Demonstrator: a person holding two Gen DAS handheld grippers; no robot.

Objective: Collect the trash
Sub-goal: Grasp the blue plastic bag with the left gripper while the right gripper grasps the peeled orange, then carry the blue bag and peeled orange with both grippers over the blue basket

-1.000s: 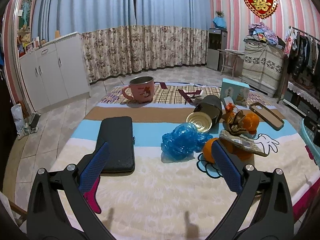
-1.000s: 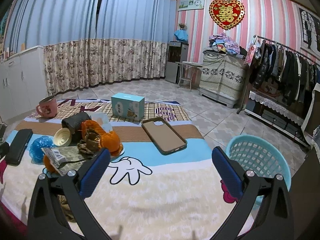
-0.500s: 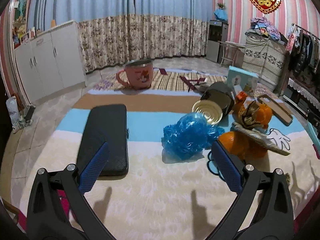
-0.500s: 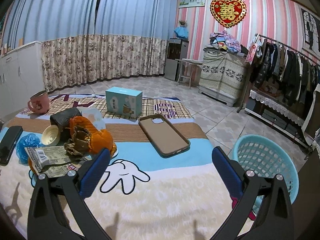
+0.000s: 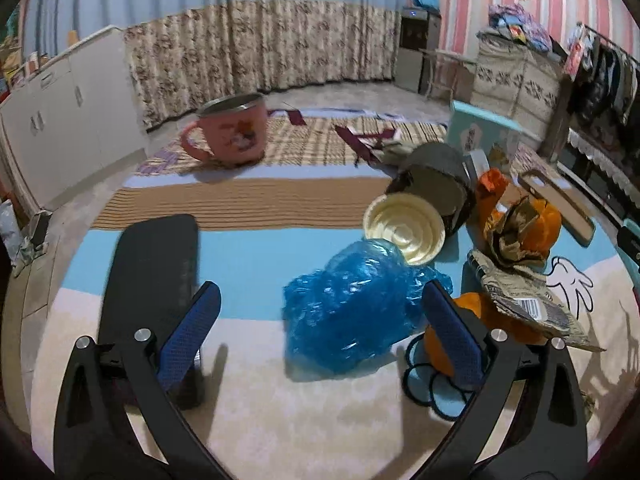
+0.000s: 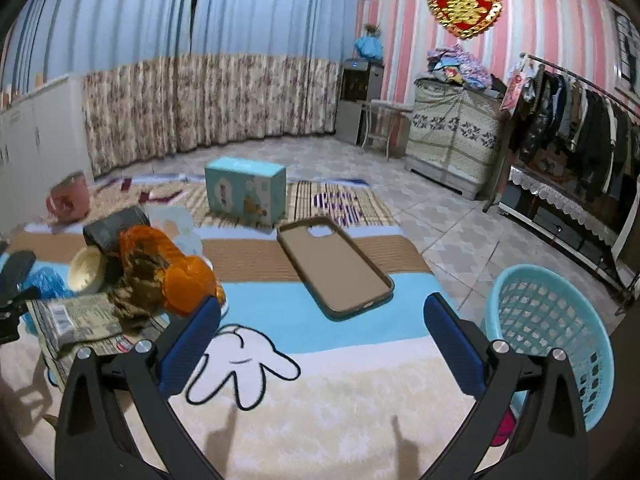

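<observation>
Crinkly blue plastic bag (image 5: pixel 352 312), open left tongs (image 5: pixel 320 340)

We counted one pink mug (image 5: pixel 234 130), one black case (image 5: pixel 150 276), one crumpled blue plastic bag (image 5: pixel 352 312), one round cream lid (image 5: pixel 404 228) and one dark tin (image 5: pixel 436 178) lying on its side. There was one teal box (image 6: pixel 245 192), one brown phone case (image 6: pixel 334 266) and one blue basket (image 6: pixel 548 332). We saw two orange pieces (image 5: pixel 538 228), one crumpled printed wrapper (image 5: pixel 528 304) and one wad of brown paper (image 5: pixel 510 232). Two grippers (image 5: pixel 320 336) (image 6: pixel 320 336) were in view.
</observation>
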